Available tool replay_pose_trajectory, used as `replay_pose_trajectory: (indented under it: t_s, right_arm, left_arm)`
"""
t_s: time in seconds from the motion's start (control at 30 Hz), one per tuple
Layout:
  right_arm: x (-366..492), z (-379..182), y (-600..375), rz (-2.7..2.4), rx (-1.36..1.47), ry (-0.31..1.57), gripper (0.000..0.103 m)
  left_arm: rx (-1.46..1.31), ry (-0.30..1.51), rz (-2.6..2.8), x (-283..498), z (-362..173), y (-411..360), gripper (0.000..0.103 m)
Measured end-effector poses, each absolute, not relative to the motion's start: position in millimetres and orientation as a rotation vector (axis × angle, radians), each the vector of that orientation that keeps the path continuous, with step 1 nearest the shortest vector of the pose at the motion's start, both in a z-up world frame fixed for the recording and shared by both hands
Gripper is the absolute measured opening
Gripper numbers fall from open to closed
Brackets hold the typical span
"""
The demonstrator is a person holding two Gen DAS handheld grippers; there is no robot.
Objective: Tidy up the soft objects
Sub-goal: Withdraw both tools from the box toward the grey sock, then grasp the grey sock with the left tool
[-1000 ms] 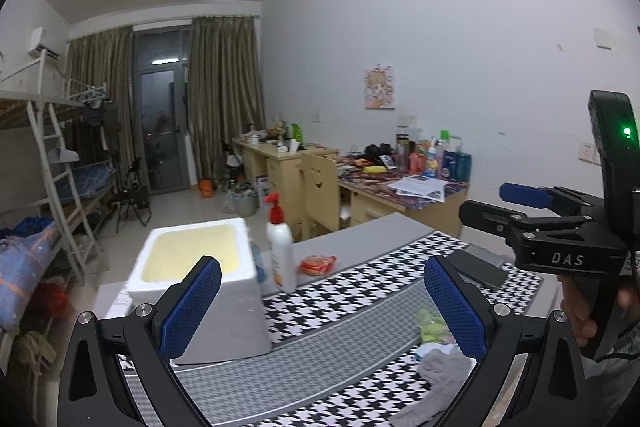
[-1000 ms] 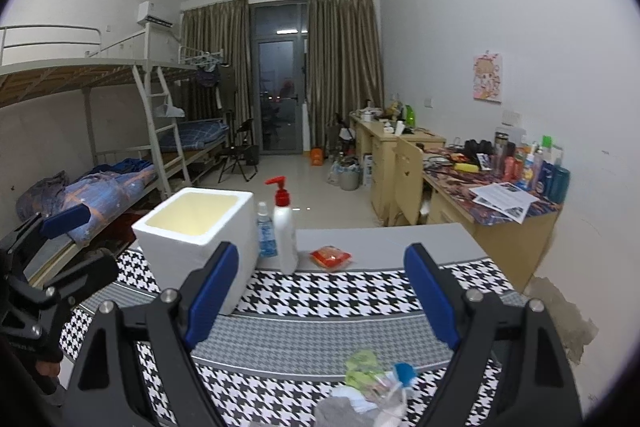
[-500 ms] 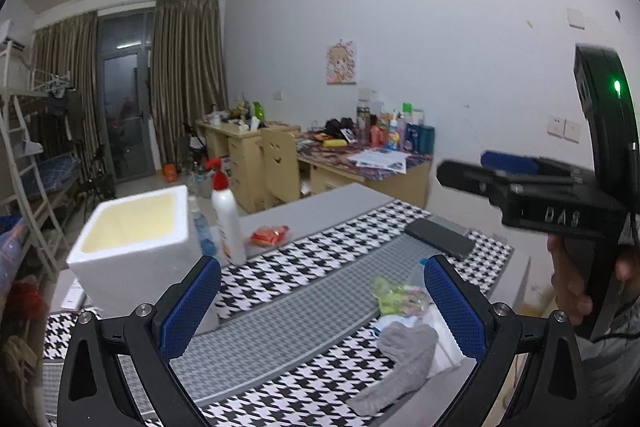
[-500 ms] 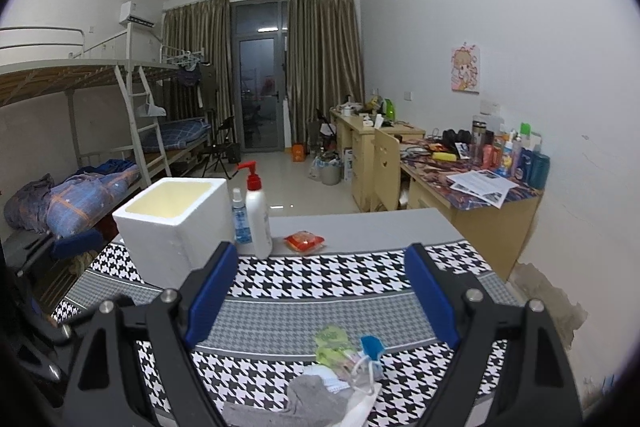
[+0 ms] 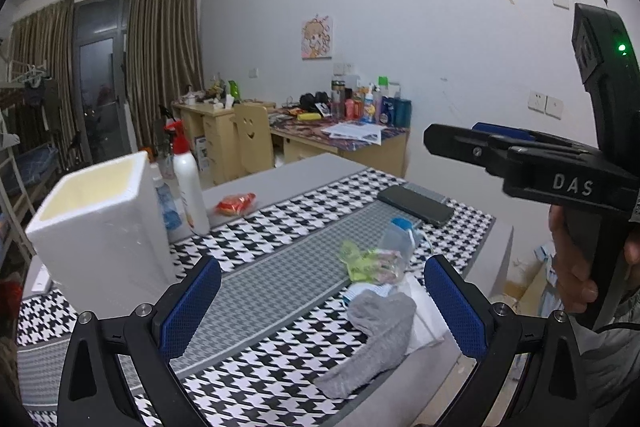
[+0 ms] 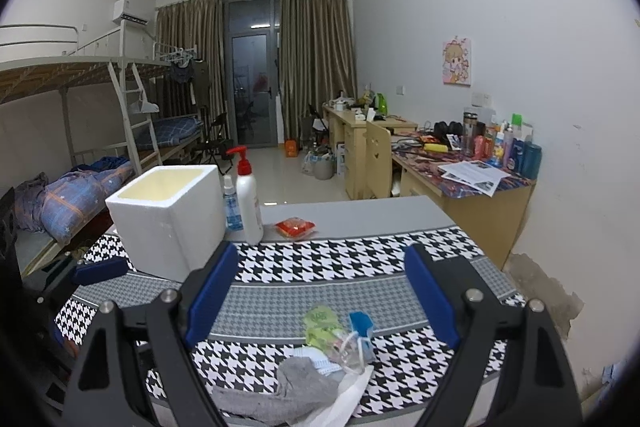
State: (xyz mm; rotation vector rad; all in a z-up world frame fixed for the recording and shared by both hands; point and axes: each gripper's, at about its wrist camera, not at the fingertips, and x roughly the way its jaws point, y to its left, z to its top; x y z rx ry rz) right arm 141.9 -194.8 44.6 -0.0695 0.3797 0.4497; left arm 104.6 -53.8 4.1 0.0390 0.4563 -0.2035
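Observation:
A grey sock lies crumpled at the near edge of the houndstooth table cloth, partly on white cloth. Behind it lie a green crinkly packet and a clear bag with a blue clip. My left gripper hovers open just above and in front of the pile, nothing between its blue pads. My right gripper stands open over the same pile, and shows from the side in the left wrist view.
A white foam box stands at the left on the cloth. Beside it are a white pump bottle, a small blue bottle and a red packet. A black phone lies far right.
Both grippers have come down and tilted toward the table; the sock pile and box now sit larger and higher in both views. Jaws stayed wide.

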Motion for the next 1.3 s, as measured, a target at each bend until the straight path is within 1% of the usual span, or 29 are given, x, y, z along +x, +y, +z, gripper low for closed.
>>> replay_pose_trajectory:
  t_s: [0.33,0.7,1.0,1.3]
  right_arm:
    - [132.1,24.0,-208.5,0.417,-0.053,0.41,0.088]
    - [132.2,-2.1,-218.0,0.407,-0.035,0.479,0.088]
    - [131.4,-23.8,-227.3,0.387,-0.015,0.526,0.088]
    - [135.1,-48.4,-234.8,0.363,0.0,0.603,0.088]
  left_arm:
    - [0.056,0.501,-0.211,106.2,-20.2,-66.7,0.102]
    - [0.054,0.611,-0.253,120.2,-57.2,-82.6,0.102]
    - [0.051,0.654,-0.255,128.5,-73.0,-86.2,0.101]
    - [0.065,0.7,-0.277,137.0,-85.3,-91.7,0.091]
